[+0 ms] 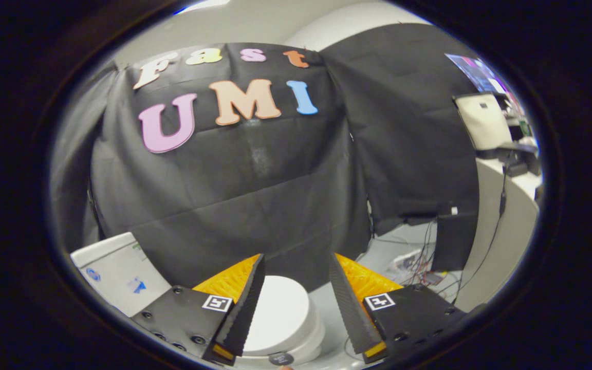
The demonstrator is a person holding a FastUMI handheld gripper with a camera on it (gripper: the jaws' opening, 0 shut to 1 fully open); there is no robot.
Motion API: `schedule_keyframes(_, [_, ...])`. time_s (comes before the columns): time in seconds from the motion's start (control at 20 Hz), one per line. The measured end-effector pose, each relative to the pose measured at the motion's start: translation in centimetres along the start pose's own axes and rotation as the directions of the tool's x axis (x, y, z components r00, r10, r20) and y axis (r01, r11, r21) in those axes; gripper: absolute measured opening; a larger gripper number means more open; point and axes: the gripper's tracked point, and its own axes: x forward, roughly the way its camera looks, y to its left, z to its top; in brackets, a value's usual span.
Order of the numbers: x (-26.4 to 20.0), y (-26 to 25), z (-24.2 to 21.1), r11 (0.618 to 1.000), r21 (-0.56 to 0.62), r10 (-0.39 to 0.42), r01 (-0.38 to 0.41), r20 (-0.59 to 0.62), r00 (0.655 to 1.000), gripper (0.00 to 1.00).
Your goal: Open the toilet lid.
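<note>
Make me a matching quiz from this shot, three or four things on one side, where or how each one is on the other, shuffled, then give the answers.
Things:
1. toilet lid
2. gripper
3. white box
4. tangle of wires

Place or state:
A. on the floor beyond the right finger, by the hanging cloth
B. down, closed, seen between the fingers
C. jaws apart, holding nothing
D. beside the left finger, against the black cloth

Pairs: 1-B, 2-C, 3-D, 4-A

White toilet lid [279, 313], closed flat, below and between the gripper's [296, 262] spread fingers.
</note>
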Motion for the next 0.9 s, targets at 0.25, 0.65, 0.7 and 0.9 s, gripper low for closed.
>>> schedule_keyframes(0.25, [0.5,-1.5,-2.7,0.977,0.21,-0.023,0.031,-0.041,0.999,0.78])
schedule_keyframes(0.65, [-1.5,-1.6,-10.1,0.838,0.515,-0.105,0.177,-0.167,0.98,0.78])
schedule_keyframes(0.7, [-2.3,-1.6,-11.2,0.816,0.541,-0.122,0.204,-0.184,0.975,0.78])
schedule_keyframes(0.9, [-4.9,-2.6,-16.3,0.758,0.569,-0.177,0.319,-0.292,0.94,0.65])
